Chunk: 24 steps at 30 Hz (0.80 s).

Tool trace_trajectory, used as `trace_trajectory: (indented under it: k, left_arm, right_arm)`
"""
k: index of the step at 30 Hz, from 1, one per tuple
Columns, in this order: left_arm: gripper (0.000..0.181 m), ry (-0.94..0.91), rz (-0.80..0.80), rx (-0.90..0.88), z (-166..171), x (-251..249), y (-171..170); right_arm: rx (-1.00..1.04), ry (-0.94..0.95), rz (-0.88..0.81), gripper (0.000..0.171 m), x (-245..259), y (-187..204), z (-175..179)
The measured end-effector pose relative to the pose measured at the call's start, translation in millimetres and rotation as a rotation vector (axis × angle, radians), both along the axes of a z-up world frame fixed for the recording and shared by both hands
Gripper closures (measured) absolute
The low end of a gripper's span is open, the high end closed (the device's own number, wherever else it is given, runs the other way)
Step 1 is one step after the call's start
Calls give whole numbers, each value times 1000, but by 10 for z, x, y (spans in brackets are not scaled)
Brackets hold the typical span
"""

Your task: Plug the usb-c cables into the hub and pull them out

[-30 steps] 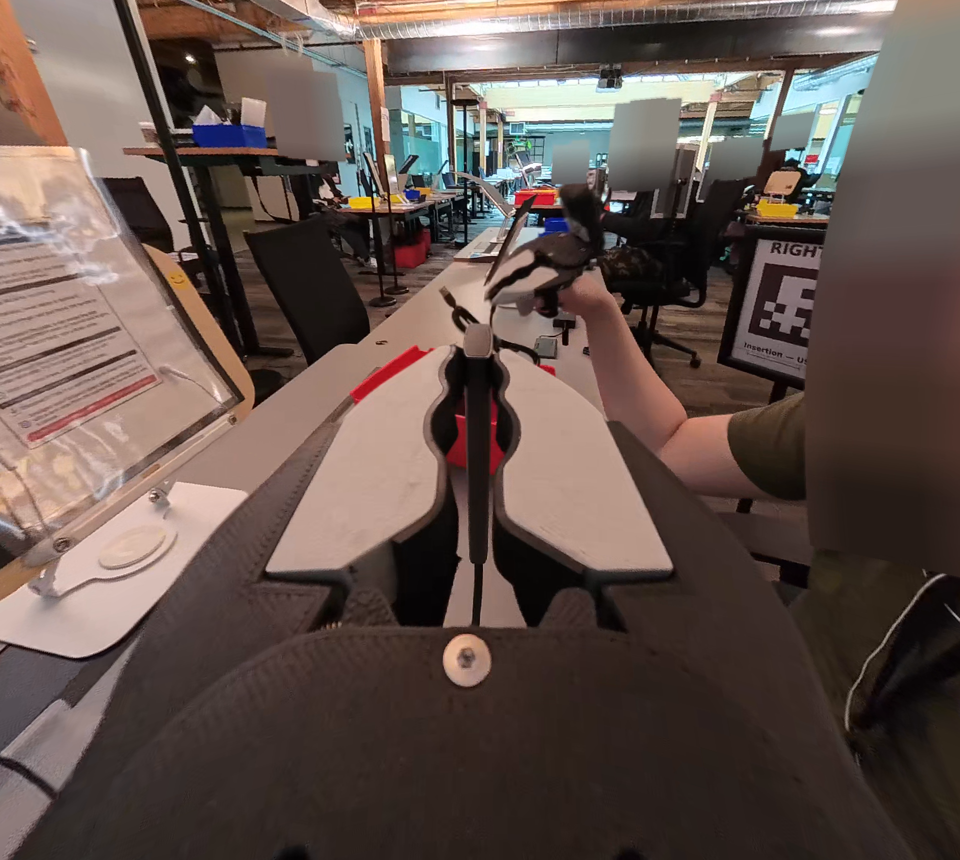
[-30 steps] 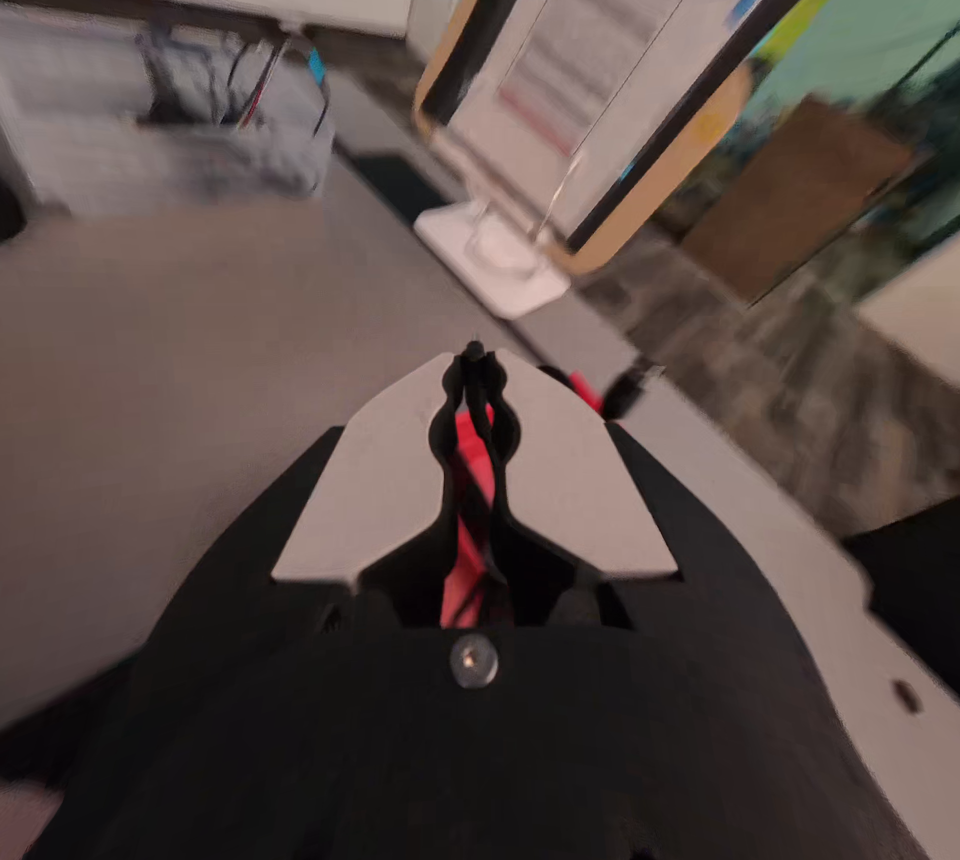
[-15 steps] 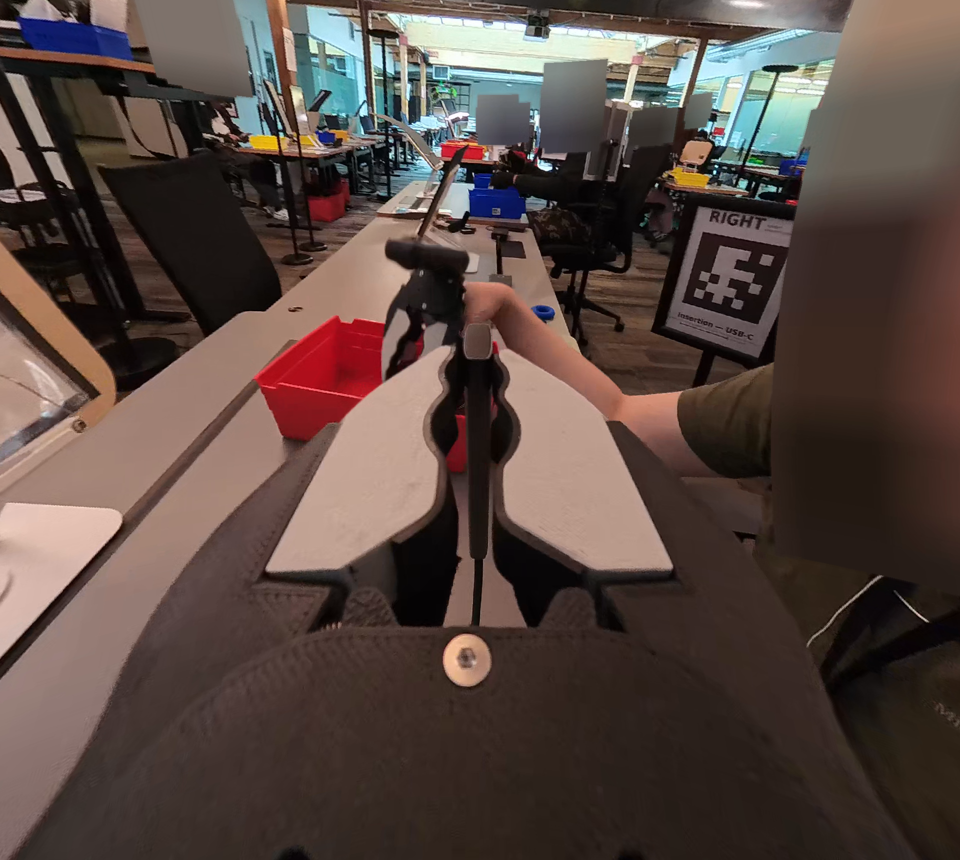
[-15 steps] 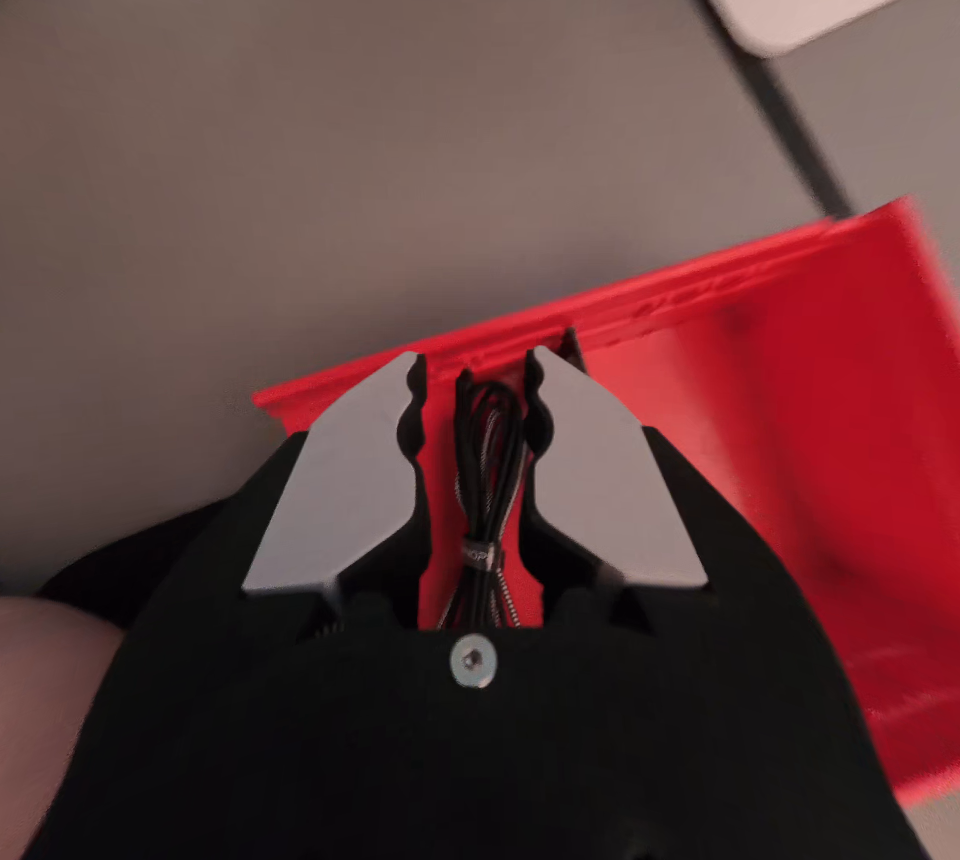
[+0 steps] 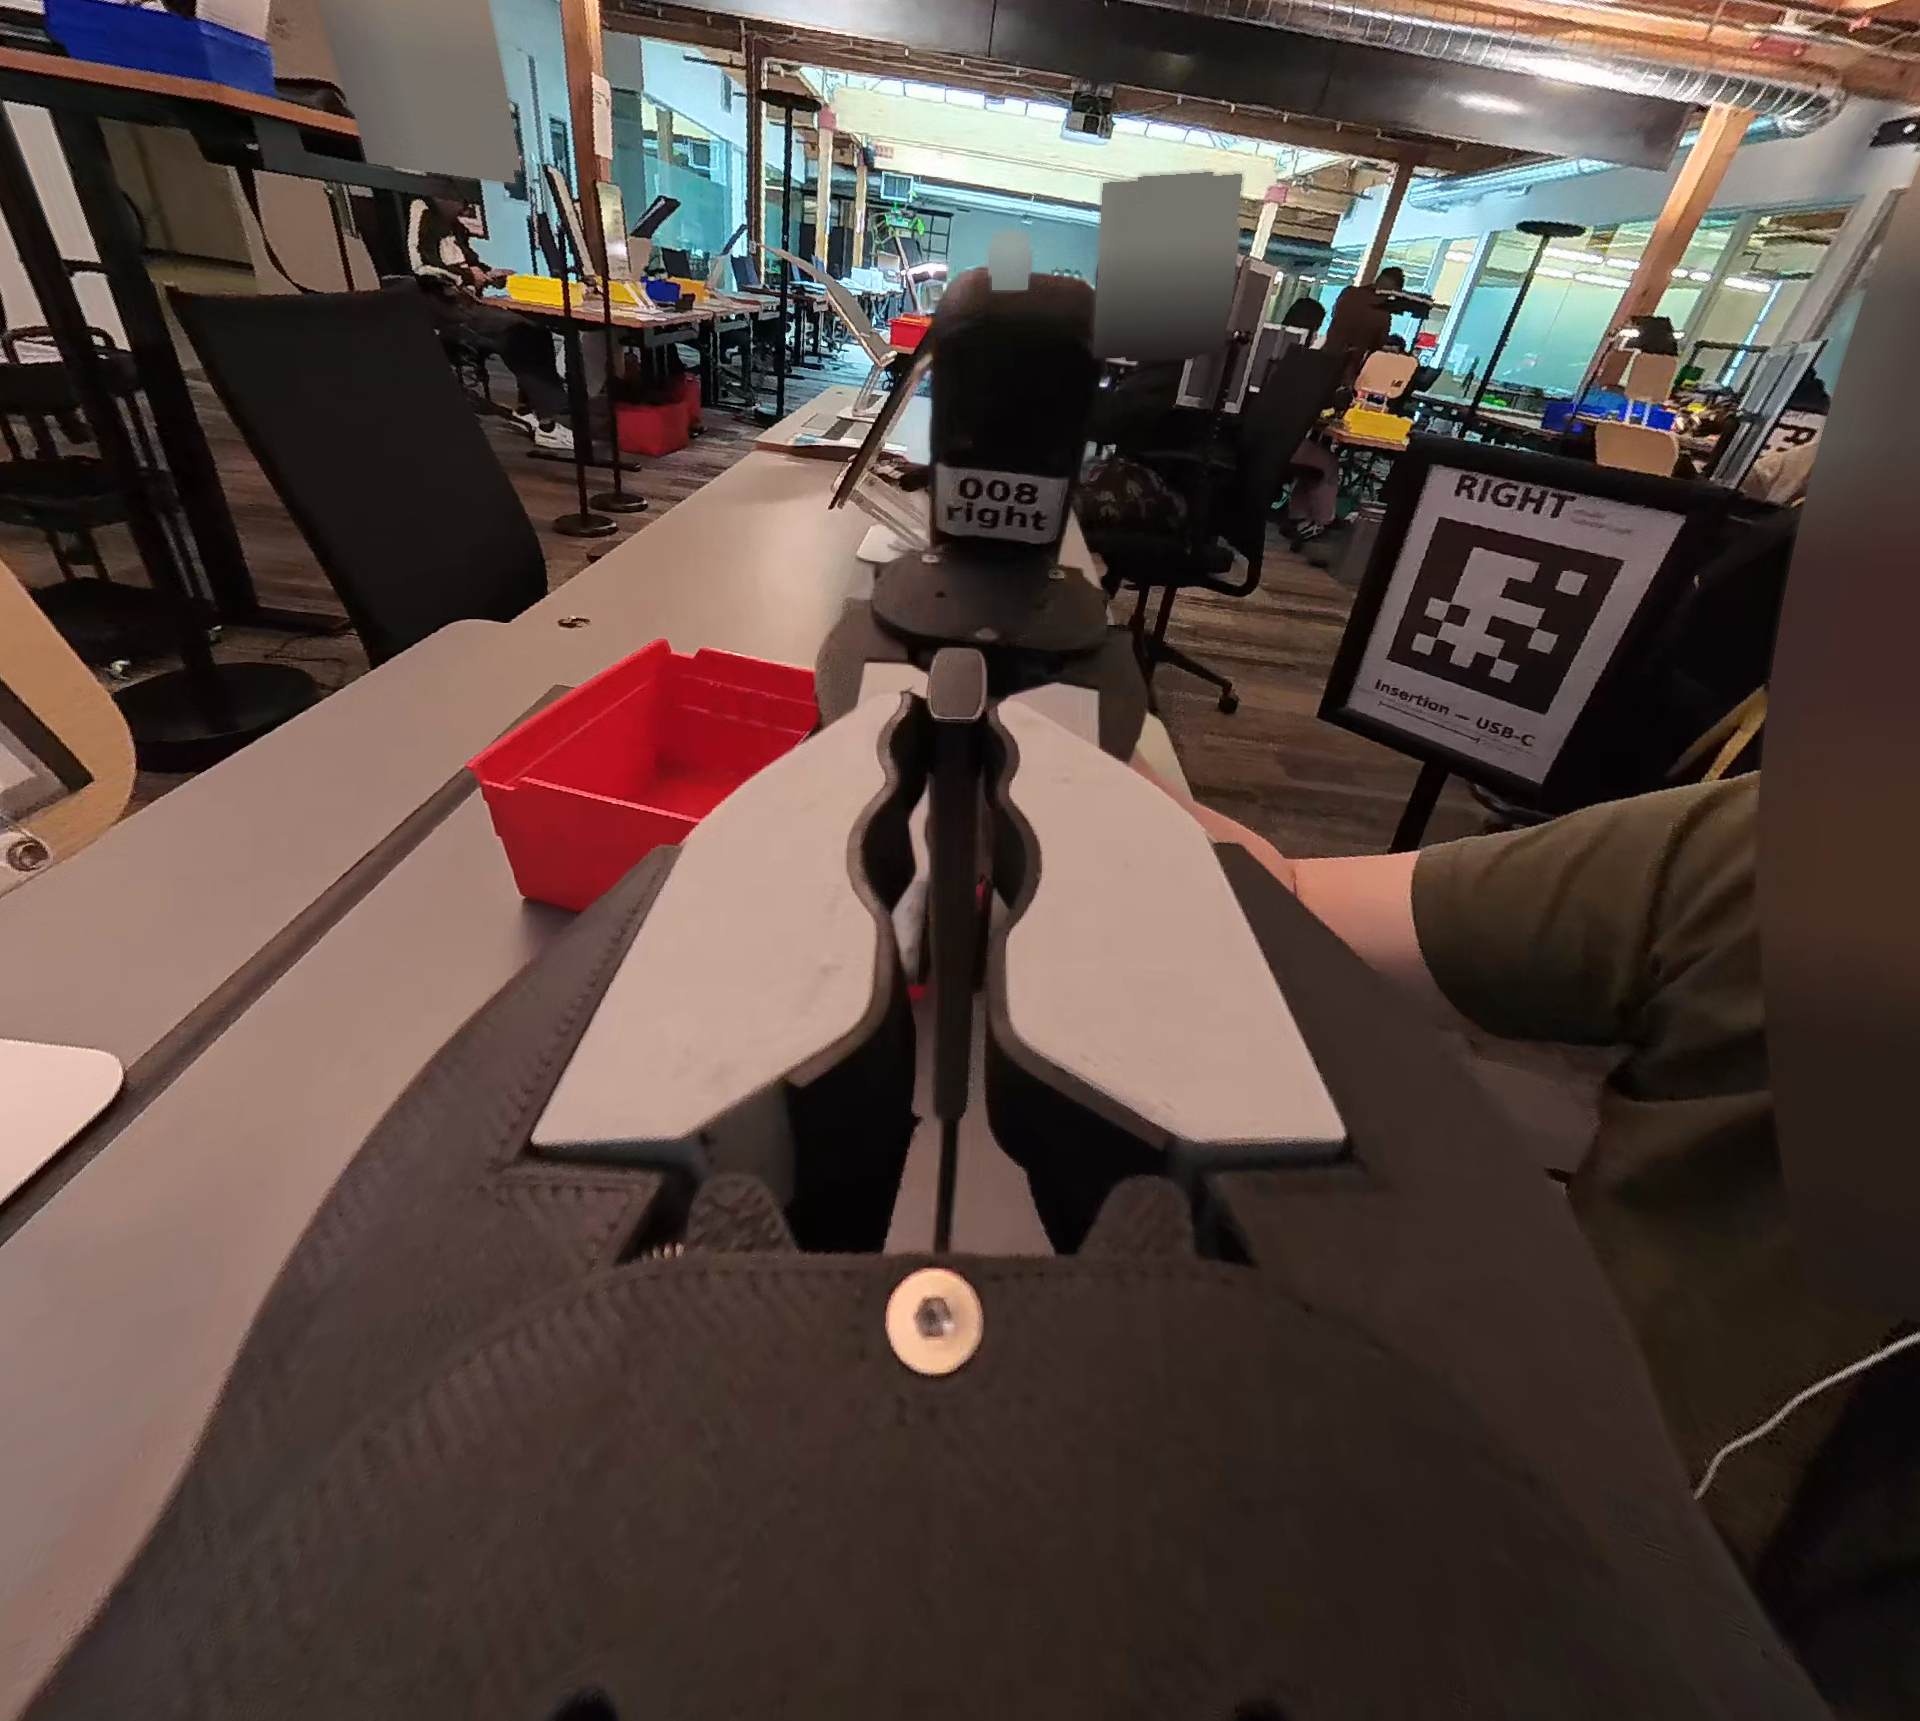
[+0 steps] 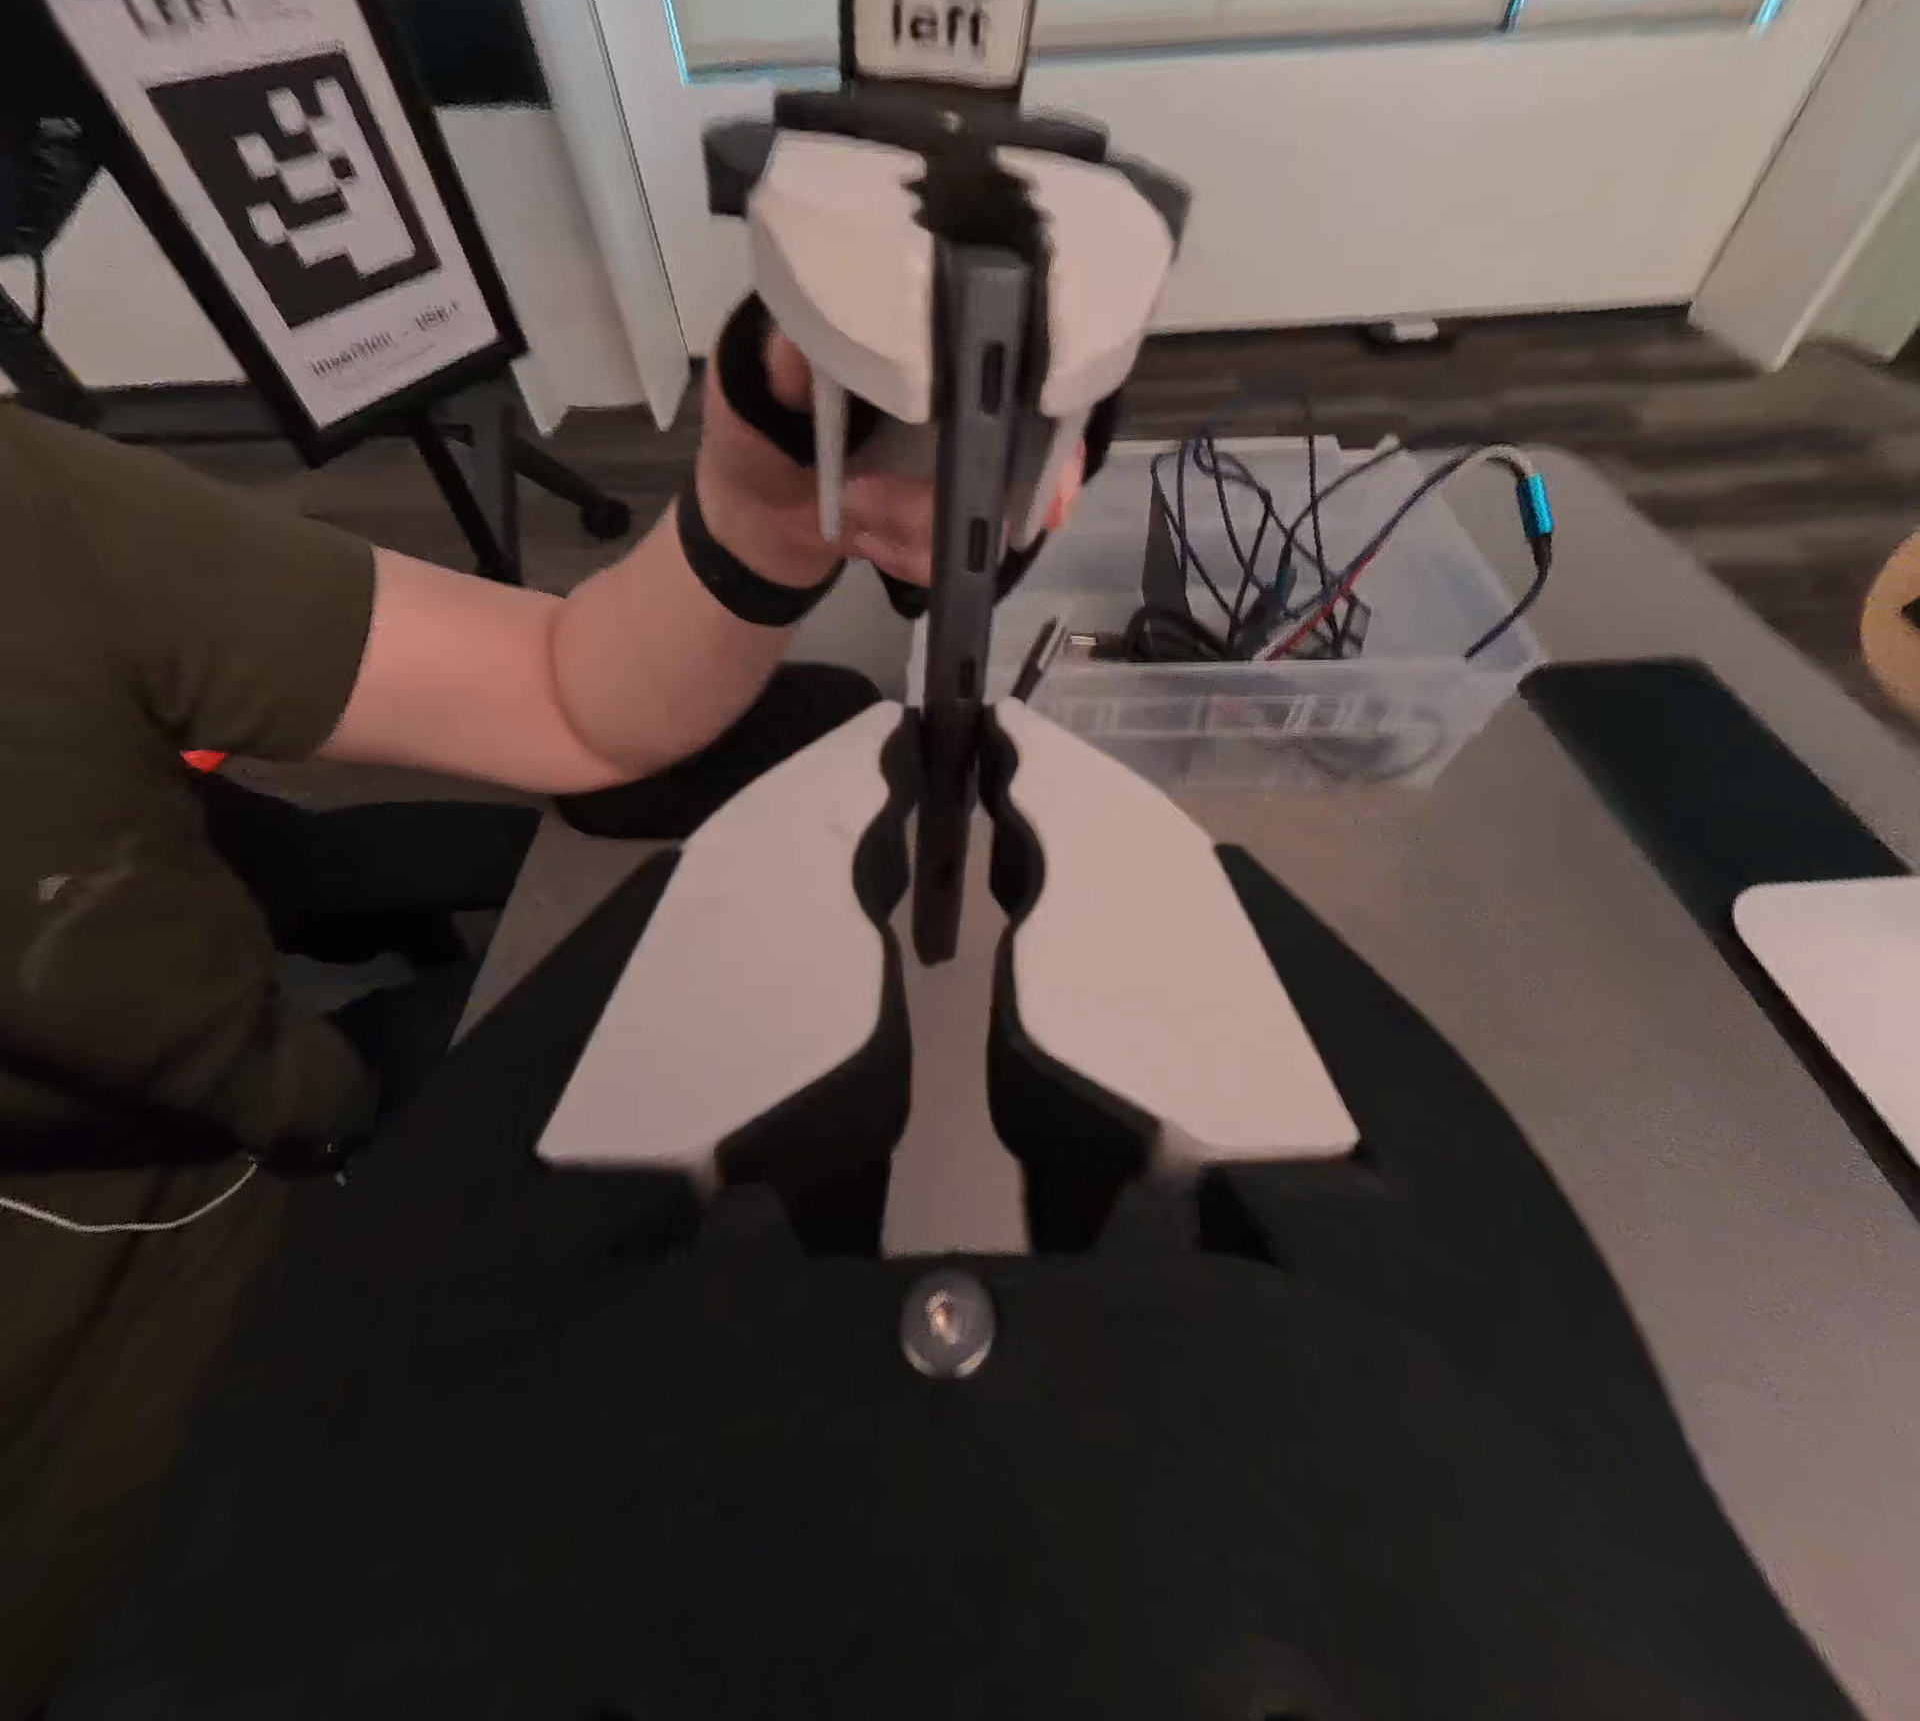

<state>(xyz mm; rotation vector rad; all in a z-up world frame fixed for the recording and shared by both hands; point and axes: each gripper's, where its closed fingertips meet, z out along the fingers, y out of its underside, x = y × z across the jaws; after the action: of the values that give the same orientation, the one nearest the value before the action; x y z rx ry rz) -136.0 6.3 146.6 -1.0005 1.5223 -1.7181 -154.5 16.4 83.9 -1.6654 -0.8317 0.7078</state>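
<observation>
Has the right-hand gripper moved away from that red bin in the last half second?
Yes. In the left wrist view the right gripper has swung rightward off the red bin and now faces the hub head-on.

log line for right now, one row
left gripper: shut on hub | right gripper: shut on hub's opposite end | hub: held above table, visible ports empty | red bin: on table

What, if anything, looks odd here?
Both grippers seem clamped on one hub, left gripper at its far end, right gripper at the near end. Neither holds a cable; the cables lie tangled in the clear tub.
</observation>
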Motion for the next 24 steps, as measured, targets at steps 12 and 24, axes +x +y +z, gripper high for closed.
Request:
trace_trajectory:
  k: [12, 24]
  left_arm:
    - [135, -142, 214, 4, 359, -309, 428]
    - [136, -36, 208, 8, 156, -181, 478]
  right_arm:
    - [106, -339, -697, 160, 2816, -581, -71]
    - [-518, -595, -885, 147, 3771, -501, -1665]
